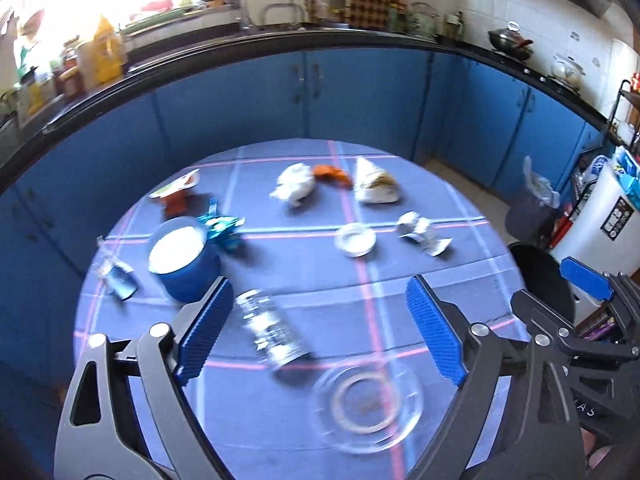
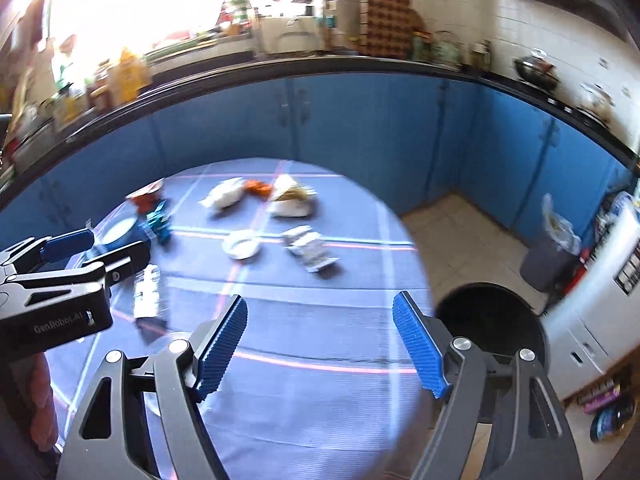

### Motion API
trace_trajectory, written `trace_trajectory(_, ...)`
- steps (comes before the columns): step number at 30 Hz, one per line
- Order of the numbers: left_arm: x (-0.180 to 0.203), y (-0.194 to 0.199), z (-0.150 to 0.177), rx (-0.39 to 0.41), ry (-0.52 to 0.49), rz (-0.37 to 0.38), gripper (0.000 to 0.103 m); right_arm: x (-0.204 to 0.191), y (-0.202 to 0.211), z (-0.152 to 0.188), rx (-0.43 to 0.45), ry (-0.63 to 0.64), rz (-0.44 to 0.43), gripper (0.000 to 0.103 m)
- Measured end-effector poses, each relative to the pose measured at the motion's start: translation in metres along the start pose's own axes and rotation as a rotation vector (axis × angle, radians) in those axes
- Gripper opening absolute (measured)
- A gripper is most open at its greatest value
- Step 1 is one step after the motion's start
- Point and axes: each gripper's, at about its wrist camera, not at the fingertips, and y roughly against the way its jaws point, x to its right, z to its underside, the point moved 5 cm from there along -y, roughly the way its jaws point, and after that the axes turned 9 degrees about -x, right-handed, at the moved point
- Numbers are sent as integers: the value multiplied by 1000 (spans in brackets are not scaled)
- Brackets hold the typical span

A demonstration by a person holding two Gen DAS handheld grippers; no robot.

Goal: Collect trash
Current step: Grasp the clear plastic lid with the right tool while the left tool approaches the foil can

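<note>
- We hold the left gripper [image 1: 320, 328] and right gripper [image 2: 320, 344] low over the near edge of the desk [image 1: 440, 280], fingers spread wide and empty on both, ready to choose a piece.
- The trash lies scattered ahead: a crumpled white wrapper [image 1: 294, 186], torn silver foil [image 1: 422, 232], a blue foil scrap [image 1: 224, 228].
- A black bin [image 2: 490, 332] stands just beside the desk's right edge, likely so that litter goes straight in.

Round table [image 1: 440, 300], blue plaid cloth. On it: blue bowl [image 1: 184, 260] at left, glass saucer [image 1: 368, 404] near edge, small white dish [image 1: 355, 241] mid-table. Blue cabinets [image 1: 360, 100] behind table.
</note>
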Motion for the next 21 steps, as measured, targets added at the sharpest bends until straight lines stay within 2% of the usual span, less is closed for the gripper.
trace_trajectory(3,-20,3,12,6,14,-8,95,-31,-8,4,-30,64,-41,82)
trace_trajectory(9,-57,-1,29,-7,48,-27,96,-85,-32,23,-96,183,-74,85)
trace_trajectory(13,-70,-3,38,-7,51,-33,96,-106,-46,36,-158,214,-106,86)
trace_trajectory(21,-86,-14,53,-47,67,-14,96,-124,-67,51,-233,223,-104,86)
